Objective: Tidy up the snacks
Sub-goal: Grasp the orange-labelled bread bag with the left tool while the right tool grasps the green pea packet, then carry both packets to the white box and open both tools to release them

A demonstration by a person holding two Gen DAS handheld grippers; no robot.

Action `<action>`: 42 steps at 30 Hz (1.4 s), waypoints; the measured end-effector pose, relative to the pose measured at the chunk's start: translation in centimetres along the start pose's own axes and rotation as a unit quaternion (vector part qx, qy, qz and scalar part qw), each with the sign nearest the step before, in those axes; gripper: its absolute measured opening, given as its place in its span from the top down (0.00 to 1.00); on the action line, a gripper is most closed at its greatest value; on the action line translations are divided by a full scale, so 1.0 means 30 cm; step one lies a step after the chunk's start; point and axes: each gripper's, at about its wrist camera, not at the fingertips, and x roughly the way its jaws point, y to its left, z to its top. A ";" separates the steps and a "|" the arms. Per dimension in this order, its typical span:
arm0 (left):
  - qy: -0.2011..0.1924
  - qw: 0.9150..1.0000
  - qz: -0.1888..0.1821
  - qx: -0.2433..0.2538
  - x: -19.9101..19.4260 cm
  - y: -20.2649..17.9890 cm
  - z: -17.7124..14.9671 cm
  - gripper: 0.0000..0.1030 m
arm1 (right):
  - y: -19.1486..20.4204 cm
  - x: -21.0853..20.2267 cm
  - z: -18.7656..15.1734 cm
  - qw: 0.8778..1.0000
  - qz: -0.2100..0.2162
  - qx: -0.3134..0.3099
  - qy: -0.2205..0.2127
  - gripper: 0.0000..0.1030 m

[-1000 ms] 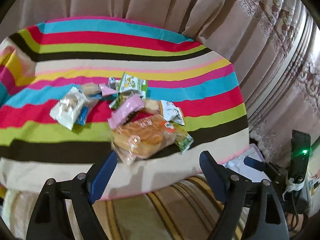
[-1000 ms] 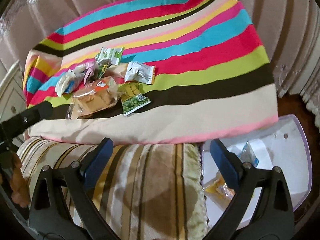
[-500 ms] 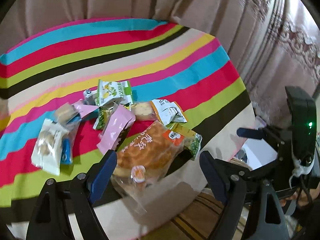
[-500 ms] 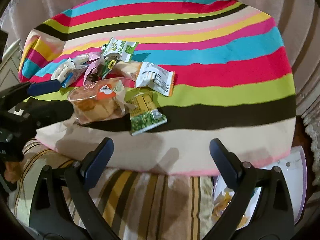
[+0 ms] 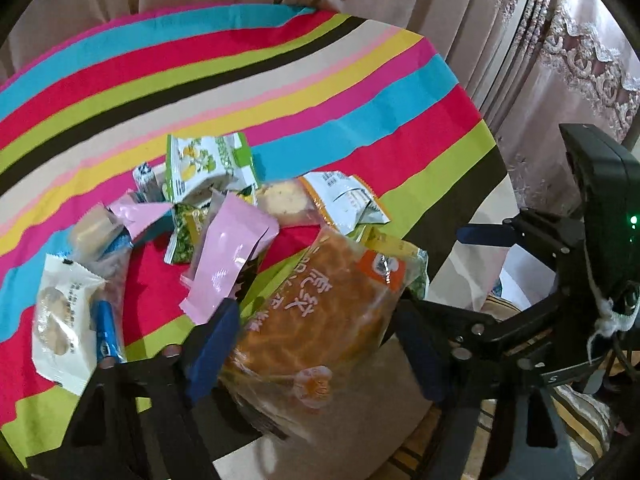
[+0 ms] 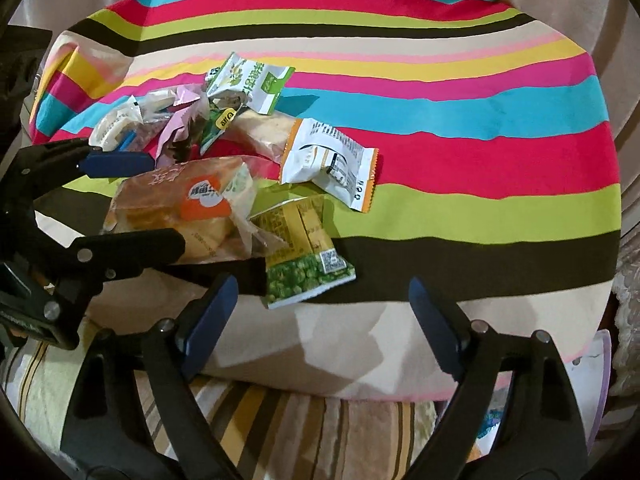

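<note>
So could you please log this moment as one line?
left gripper: closing around bread packet, not yet pressing | right gripper: closing, empty, near green pea packet

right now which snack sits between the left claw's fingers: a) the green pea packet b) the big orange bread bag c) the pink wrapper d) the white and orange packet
B: the big orange bread bag lies between the fingers of the left claw, one finger on each side of it in both views.
</note>
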 end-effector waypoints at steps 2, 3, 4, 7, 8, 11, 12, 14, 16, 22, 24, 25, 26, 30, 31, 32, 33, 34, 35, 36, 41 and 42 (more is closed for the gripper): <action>0.002 1.000 -0.005 -0.001 0.004 0.003 -0.005 0.31 | 0.005 0.018 0.013 1.000 -0.001 -0.003 0.003 0.16; 0.004 1.000 -0.006 0.000 0.005 0.002 -0.006 0.32 | 0.007 0.025 0.017 1.000 0.000 -0.004 0.005 0.17; 0.006 1.000 -0.008 0.002 0.008 0.001 -0.009 0.33 | 0.008 0.033 0.022 1.000 0.000 -0.005 0.007 0.18; 0.014 1.000 -0.014 0.002 0.021 0.006 -0.014 0.36 | 0.013 0.056 0.036 1.000 0.000 -0.007 0.013 0.25; 0.013 1.000 -0.015 0.001 0.020 0.008 -0.018 0.37 | 0.015 0.064 0.040 1.000 0.001 -0.008 0.015 0.27; 0.009 1.000 -0.014 -0.002 0.021 0.004 -0.023 0.41 | 0.015 0.087 0.050 1.000 0.004 -0.006 0.021 0.33; 0.009 1.000 -0.011 -0.002 0.021 0.004 -0.023 0.42 | 0.015 0.094 0.054 1.000 0.007 -0.005 0.022 0.35; 0.007 1.000 -0.005 -0.004 0.017 0.002 -0.027 0.43 | 0.014 0.101 0.062 1.000 0.010 -0.003 0.021 0.37; 0.006 1.000 0.001 -0.011 0.010 0.004 -0.031 0.44 | 0.013 0.104 0.063 1.000 0.017 -0.004 0.019 0.44; 0.003 0.999 0.011 -0.041 -0.015 0.010 -0.055 0.47 | 0.016 0.092 0.049 1.000 0.014 -0.003 0.011 0.50; 0.002 0.999 0.012 -0.050 -0.023 0.012 -0.064 0.48 | 0.018 0.073 0.036 1.000 0.012 -0.003 0.007 0.50; 0.001 0.998 0.012 -0.056 -0.029 0.013 -0.070 0.48 | 0.018 0.066 0.032 1.000 0.011 -0.003 0.004 0.50; 0.001 0.998 0.012 -0.059 -0.033 0.012 -0.072 0.49 | 0.019 0.060 0.029 1.000 0.009 -0.002 0.002 0.50; -0.002 0.998 0.018 -0.064 -0.051 0.000 -0.084 0.49 | 0.025 0.033 0.012 1.000 0.007 -0.002 -0.003 0.50; -0.003 0.998 0.019 -0.065 -0.053 -0.003 -0.085 0.49 | 0.025 0.026 0.008 1.000 0.006 -0.002 -0.004 0.51; -0.003 0.998 0.020 -0.066 -0.056 -0.007 -0.087 0.49 | 0.027 0.016 0.001 1.000 0.007 -0.002 -0.006 0.51; -0.004 0.998 0.021 -0.067 -0.061 -0.010 -0.090 0.49 | 0.026 0.007 -0.005 1.000 0.007 -0.001 -0.007 0.51; -0.004 0.997 0.021 -0.069 -0.065 -0.011 -0.092 0.49 | 0.026 -0.003 -0.012 1.000 0.007 0.000 -0.008 0.51; -0.004 0.997 0.021 -0.072 -0.070 -0.014 -0.094 0.49 | 0.025 -0.009 -0.016 1.000 0.008 0.002 -0.009 0.51; -0.004 0.997 0.021 -0.074 -0.073 -0.016 -0.096 0.49 | 0.023 -0.016 -0.022 1.000 0.009 0.004 -0.009 0.50; -0.003 0.996 0.018 -0.082 -0.092 -0.046 -0.106 0.49 | 0.012 -0.049 -0.048 1.000 0.012 0.010 -0.014 0.50; -0.002 0.997 0.019 -0.081 -0.096 -0.055 -0.109 0.49 | 0.010 -0.056 -0.053 1.000 0.012 0.011 -0.015 0.50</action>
